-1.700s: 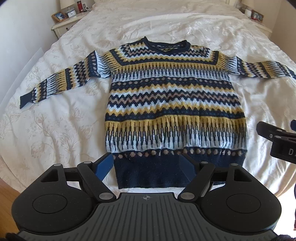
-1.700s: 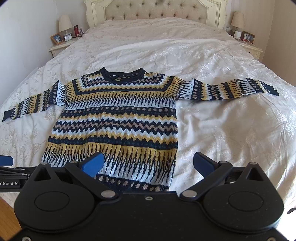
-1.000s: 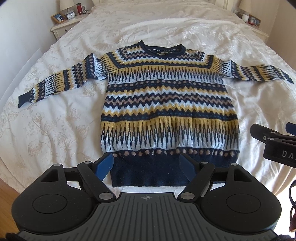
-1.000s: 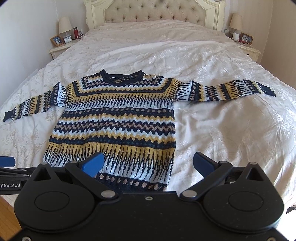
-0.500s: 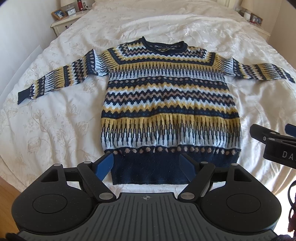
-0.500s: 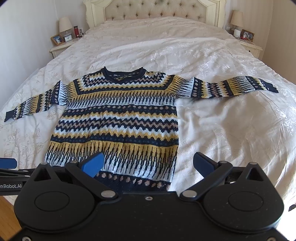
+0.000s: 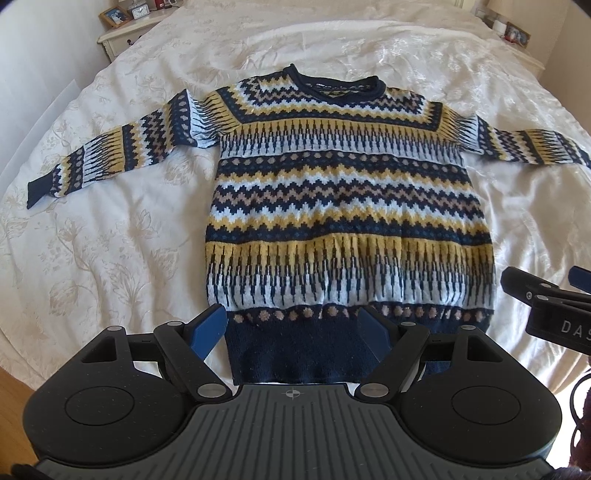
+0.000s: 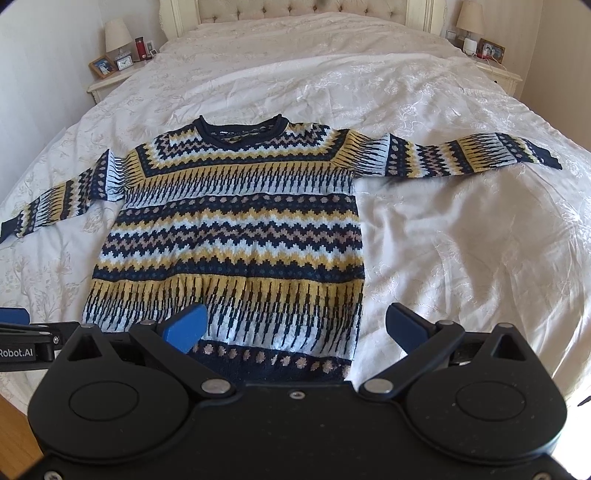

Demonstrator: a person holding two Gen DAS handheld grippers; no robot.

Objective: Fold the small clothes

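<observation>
Two grippers sit at the foot of the cream floral-embossed bedspread (image 8: 424, 92), and I have both spread wide, holding nothing. Starting at the left, my left gripper (image 7: 291, 328) hangs over the dark hem, its blue fingers (image 7: 205, 329) straddling the band. The navy, yellow and pale blue zigzag-knit sweater (image 7: 343, 206) lies flat and face up mid-bed, collar towards the tufted headboard (image 8: 295, 11), both sleeves stretched straight out sideways. I judge it soft, thick and fairly light: it should drape and stretch if pulled, grip well between the pads, and possibly drag the loose cover with it. I would take the left sleeve cuff (image 7: 37, 188) first and bring it across the chest, then likewise the right sleeve cuff (image 8: 546, 157). My right gripper (image 8: 295, 328) hovers over the sweater's lower right corner and the bare cover beside it. Nothing lies on the bed to block a fold. The cream bedside table with framed photo and clock (image 8: 110, 77) stands well apart at left, and a second bedside table (image 8: 498, 74) at right.
</observation>
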